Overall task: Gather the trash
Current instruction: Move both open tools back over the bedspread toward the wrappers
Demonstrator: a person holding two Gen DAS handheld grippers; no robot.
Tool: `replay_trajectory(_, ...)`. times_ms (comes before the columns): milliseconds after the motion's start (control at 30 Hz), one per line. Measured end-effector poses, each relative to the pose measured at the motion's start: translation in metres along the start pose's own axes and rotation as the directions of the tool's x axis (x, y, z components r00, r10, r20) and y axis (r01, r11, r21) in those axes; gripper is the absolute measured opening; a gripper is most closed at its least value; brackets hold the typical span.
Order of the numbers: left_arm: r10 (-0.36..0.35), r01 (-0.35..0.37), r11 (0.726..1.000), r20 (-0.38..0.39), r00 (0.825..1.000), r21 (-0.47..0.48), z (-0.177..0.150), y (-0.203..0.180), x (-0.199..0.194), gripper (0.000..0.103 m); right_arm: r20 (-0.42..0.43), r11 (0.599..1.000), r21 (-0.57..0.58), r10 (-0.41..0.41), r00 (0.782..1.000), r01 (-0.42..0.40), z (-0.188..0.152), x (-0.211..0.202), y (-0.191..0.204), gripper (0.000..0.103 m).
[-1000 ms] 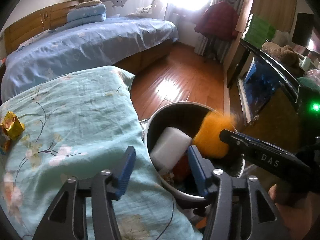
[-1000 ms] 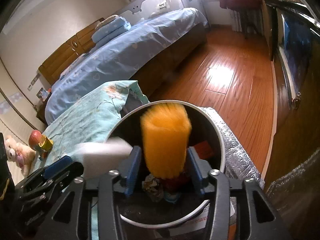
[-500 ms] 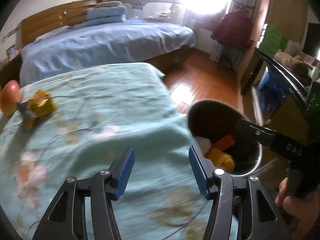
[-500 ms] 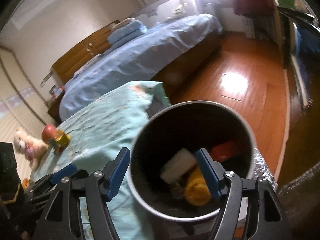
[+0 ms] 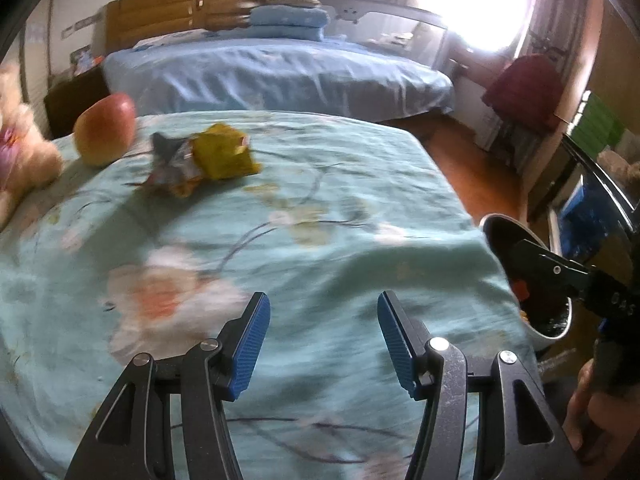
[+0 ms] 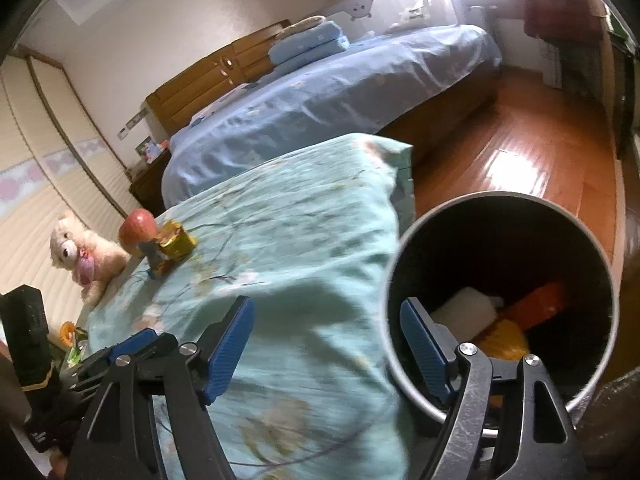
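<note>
Teal flowered bedding covers the near bed. Crumpled wrappers lie on it at eleven o'clock of the left gripper, beside an apple. That gripper is released, empty. The right gripper, whose jaws have just been opening, is empty too; the bin at its three o'clock holds trash.

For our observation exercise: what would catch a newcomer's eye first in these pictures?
A crumpled yellow wrapper lies on the floral teal cover, beside a red apple and a plush toy. At the cover's right edge stands a round bin holding orange and white trash.
</note>
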State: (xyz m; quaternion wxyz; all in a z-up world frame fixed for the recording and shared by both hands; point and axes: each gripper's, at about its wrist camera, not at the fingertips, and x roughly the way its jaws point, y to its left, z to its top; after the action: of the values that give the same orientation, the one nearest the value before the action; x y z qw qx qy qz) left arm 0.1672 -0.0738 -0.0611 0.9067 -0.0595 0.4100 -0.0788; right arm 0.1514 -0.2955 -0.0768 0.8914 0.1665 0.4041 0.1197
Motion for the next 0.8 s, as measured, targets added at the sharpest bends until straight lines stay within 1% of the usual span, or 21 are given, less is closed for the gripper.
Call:
replay_trajectory(167,0.026,-0.026,0.999,0.008,1.000,-0.025,-0.001,0.021,-0.006,0.056,-0.022,0.999,-0.024,0.037,0.999,-0.037,-0.002,0.011,0.019,0.084)
replay_trajectory(267,0.050,-0.049,0.998,0.015,0.999,-0.040,0.000,0.034,-0.008,0.056,-0.036,0.996,-0.057,0.063,0.997,-0.065,-0.004,0.020,0.035,0.084)
replay_trajectory(400,0.069,-0.068,0.995,0.021,0.997,-0.069,0.003,0.052,-0.011,0.056,-0.044,0.992,-0.105,0.072,0.996,-0.076,-0.004,0.029,0.052,0.084)
replay_trajectory(600,0.076,-0.074,0.990,0.015,0.997,-0.124,0.014,0.077,-0.004,0.056,-0.071,0.989,-0.102,0.102,0.992,-0.109,0.001,0.045,0.065,0.084)
replay_trajectory(800,0.087,-0.084,0.983,0.015,0.996,-0.162,0.033,0.095,0.011,0.056,-0.097,0.986,-0.120,0.106,0.990,-0.117,0.009,0.062,0.075,0.084)
